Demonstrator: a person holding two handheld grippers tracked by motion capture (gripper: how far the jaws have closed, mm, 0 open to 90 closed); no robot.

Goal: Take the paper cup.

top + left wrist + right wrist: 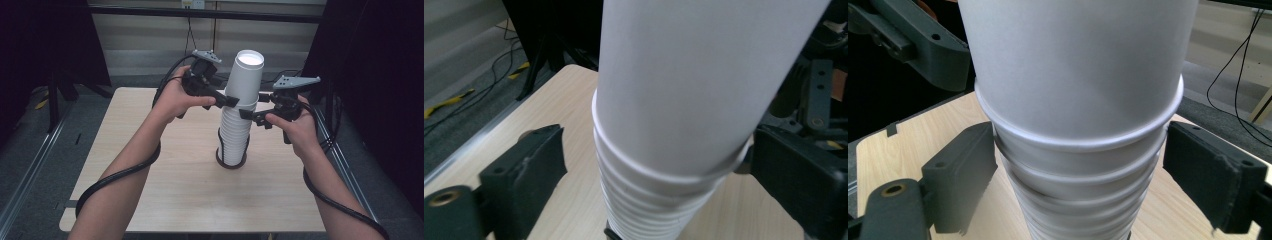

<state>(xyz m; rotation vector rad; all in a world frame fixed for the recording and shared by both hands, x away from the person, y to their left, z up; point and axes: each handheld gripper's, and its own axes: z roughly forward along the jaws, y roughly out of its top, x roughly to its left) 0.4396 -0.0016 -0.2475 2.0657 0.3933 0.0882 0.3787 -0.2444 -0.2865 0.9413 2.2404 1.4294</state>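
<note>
A tall stack of white paper cups (235, 135) stands upside down in a black ring holder (220, 159) at the middle of the table. The top cup (246, 77) sits higher than the others and leans slightly. My left gripper (234, 98) is open around the top cup's rim (664, 172): one jaw touches it, and a gap shows beside the other. Just below, my right gripper (251, 114) is shut on the stack (1078, 170), with a jaw against each side.
The stack stands on a light wooden table (165, 200). Black cables trail from both grippers along the forearms. A dark stand leg (55, 100) and floor rails lie to the left, and cables run on the floor behind the table.
</note>
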